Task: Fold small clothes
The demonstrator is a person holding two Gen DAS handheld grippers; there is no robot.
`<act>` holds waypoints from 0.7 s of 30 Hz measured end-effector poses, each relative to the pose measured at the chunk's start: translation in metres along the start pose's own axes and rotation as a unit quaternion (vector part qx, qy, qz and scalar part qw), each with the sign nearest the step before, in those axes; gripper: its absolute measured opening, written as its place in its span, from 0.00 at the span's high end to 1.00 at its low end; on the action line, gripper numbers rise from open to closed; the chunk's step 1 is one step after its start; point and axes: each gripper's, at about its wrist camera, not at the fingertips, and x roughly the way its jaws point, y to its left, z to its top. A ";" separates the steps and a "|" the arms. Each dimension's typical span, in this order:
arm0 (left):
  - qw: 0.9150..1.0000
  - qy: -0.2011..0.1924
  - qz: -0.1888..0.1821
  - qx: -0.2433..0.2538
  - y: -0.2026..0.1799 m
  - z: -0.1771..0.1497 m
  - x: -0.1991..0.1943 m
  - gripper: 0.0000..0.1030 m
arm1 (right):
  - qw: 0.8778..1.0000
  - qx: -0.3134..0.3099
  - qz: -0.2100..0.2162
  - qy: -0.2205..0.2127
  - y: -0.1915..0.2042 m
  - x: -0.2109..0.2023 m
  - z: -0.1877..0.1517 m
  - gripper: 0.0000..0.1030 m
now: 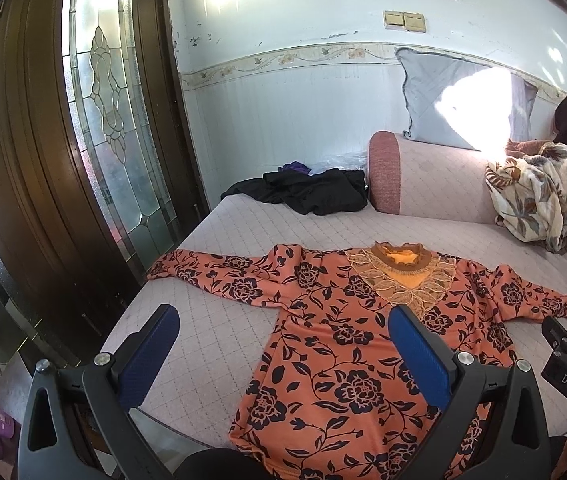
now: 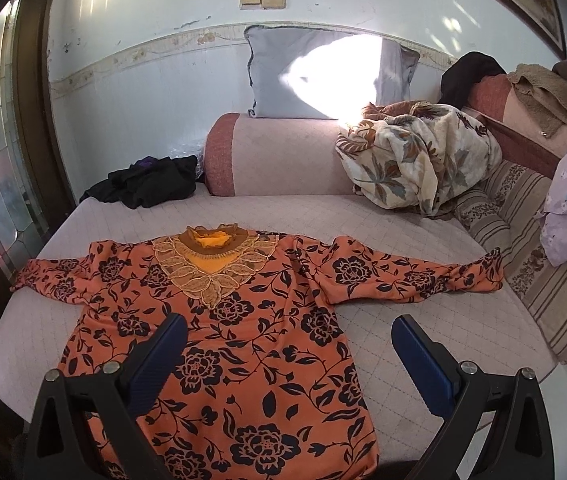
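A quilted pale-pink bed (image 2: 383, 216) fills both views, with a pink bolster (image 2: 275, 156) along its far side and a grey pillow (image 2: 283, 76) propped on that against the wall. A crumpled leaf-print blanket (image 2: 415, 160) sits at the bolster's right end, and a heap of black clothes (image 2: 147, 184) lies at the far left corner, well apart from the rest. Spread flat, front up, in the middle of the bed is the orange floral top (image 2: 243, 344), both sleeves stretched out sideways and its lace collar pointing toward the bolster. The left gripper (image 1: 283, 344) hangs over the top's left side, its blue fingers (image 1: 151, 356) wide apart and holding nothing. The right gripper (image 2: 287, 352) hangs over the top's right half, fingers likewise spread; whether either touches the fabric is hard to judge.
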 end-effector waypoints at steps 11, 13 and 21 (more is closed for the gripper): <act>1.000 0.001 -0.002 0.007 -0.004 0.000 0.001 0.00 | 1.000 0.018 0.013 -0.010 -0.006 -0.005 0.003 0.00; 1.000 0.001 -0.002 0.007 -0.004 0.000 0.001 0.00 | 1.000 0.017 0.016 -0.009 -0.003 -0.004 0.003 0.00; 1.000 0.002 -0.002 0.006 -0.003 -0.001 0.001 0.00 | 1.000 0.008 0.022 -0.010 0.004 -0.005 0.002 0.00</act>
